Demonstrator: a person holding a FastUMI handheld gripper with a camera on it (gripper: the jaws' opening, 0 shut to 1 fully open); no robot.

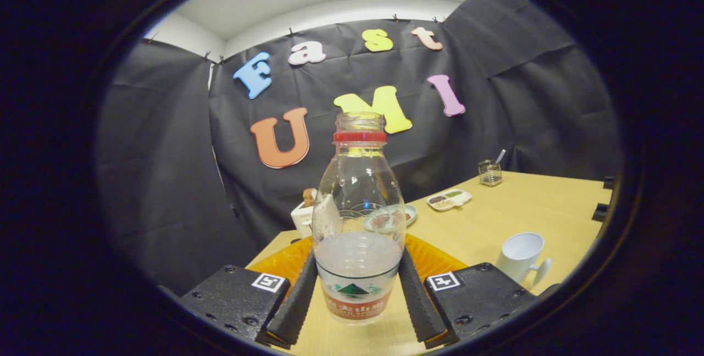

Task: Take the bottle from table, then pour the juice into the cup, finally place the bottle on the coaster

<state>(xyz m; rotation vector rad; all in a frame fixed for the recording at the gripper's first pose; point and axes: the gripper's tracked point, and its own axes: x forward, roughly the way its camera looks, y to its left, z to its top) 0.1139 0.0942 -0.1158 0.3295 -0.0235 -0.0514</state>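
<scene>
- The bottle (357, 207) carries a label band (355, 304) low on its body, with pale characters and a small triangular emblem above them. The characters are too blurred to read.
- The gripper (357, 259) presses both fingers on the bottle's sides. It bears two square black-and-white coded markers, one (269, 283) at about 10 o'clock from the label and one (443, 281) at about 2 o'clock. Neither has letters or numbers.

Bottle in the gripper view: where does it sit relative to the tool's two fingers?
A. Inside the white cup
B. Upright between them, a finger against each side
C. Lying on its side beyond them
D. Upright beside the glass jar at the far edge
B: the bottle stands upright between the tool fingers, each pressing a side.
</scene>
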